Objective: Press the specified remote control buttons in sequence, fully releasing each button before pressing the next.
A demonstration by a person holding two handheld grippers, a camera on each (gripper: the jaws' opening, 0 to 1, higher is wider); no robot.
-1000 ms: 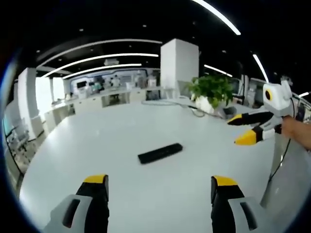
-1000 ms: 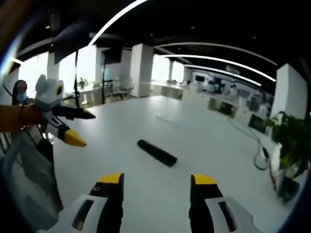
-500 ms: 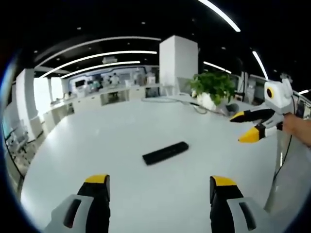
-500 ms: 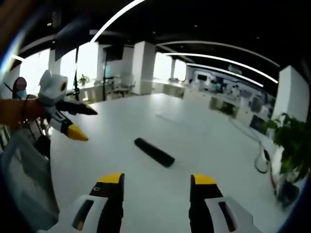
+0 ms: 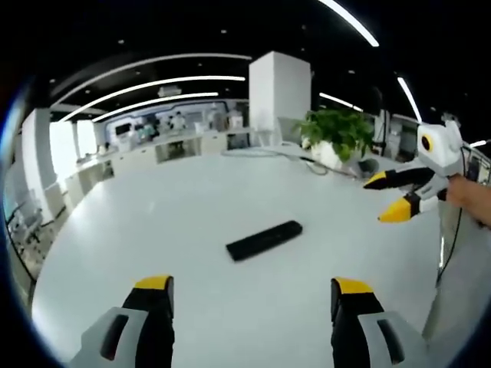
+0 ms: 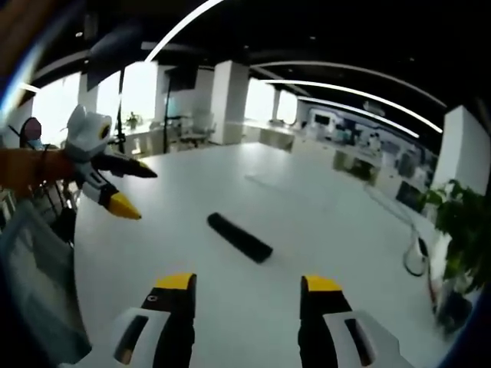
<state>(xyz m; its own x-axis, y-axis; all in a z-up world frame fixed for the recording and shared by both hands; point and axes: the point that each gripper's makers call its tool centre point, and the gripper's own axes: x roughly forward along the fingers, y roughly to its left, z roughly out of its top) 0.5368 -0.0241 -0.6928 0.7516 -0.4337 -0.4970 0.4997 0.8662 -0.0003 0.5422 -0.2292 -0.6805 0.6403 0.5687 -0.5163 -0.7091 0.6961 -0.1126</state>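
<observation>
You are holding both grippers above a large white table (image 5: 153,222) in an open-plan office, with the black remote control (image 5: 264,240) lying flat near the table's middle, touching neither tool. In the left gripper view, your left gripper (image 5: 247,295) is hovering at the near edge with its yellow-tipped jaws spread wide, the remote sitting beyond the gap between them and slightly angled, its right end farther away. Your right gripper (image 5: 390,198) is entering that view from the right, jaws parted, well apart from the remote, and a potted green plant (image 5: 335,136) is standing on the far right of the table. In the right gripper view, your right gripper (image 6: 245,291) is also showing widely opened jaws, the remote (image 6: 239,237) resting ahead and a little left of the gap. Your left gripper (image 6: 132,188) is reaching in from the left there, its jaws apart, raised over the table's left side.
</observation>
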